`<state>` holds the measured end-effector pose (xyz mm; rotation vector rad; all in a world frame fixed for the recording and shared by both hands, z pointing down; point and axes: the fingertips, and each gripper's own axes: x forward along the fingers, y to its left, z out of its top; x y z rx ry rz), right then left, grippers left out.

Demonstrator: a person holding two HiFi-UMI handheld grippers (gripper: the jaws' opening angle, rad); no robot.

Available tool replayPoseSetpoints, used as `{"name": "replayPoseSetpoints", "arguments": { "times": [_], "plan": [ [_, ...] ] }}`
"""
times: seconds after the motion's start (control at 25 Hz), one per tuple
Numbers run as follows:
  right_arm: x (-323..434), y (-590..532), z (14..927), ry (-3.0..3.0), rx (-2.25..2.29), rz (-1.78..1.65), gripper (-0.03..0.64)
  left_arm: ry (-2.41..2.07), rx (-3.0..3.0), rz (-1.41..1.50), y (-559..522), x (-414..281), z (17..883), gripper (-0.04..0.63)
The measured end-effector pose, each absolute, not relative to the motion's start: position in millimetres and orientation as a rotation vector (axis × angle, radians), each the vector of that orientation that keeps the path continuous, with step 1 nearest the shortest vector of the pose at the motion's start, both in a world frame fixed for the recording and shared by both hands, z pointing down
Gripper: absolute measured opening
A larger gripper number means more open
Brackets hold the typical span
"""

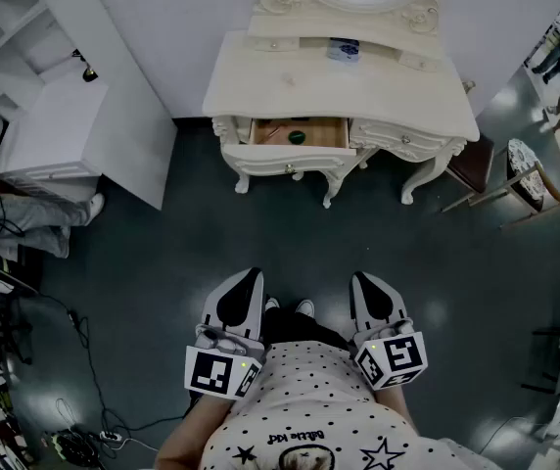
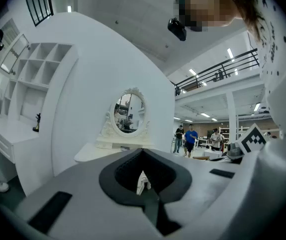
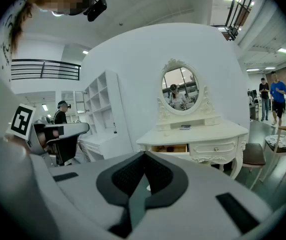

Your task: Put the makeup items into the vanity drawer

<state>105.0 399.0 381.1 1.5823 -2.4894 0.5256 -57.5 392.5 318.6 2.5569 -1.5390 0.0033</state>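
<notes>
The cream vanity (image 1: 260, 86) stands ahead against the wall, and its left drawer (image 1: 298, 132) is pulled open. A green round item (image 1: 298, 136) and a thin reddish item (image 1: 274, 133) lie inside. A small blue item (image 1: 343, 49) rests on the vanity's shelf under the mirror. My left gripper (image 1: 252, 276) and right gripper (image 1: 362, 280) are held low by my body, well short of the vanity. Both are shut and hold nothing. The right gripper view shows the open drawer (image 3: 170, 148) beyond the closed right gripper (image 3: 144, 155). In the left gripper view the left gripper (image 2: 143, 152) points at the vanity (image 2: 108, 149).
A white desk with shelves (image 1: 50, 130) stands left of the vanity. A brown chair (image 1: 476, 169) sits at its right. Cables (image 1: 84, 360) trail over the dark floor at the left. Several people (image 2: 190, 139) stand far off in the hall.
</notes>
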Motion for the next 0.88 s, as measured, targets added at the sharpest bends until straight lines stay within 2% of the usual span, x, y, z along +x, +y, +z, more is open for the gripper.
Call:
{"name": "replayPoseSetpoints", "arguments": {
  "times": [0.88],
  "plan": [
    [116.5, 395.1, 382.1, -2.490, 1.573, 0.532, 0.009, -1.535, 2.559, 0.014, 385.4, -44.3, 318.2, 0.009]
  ]
}}
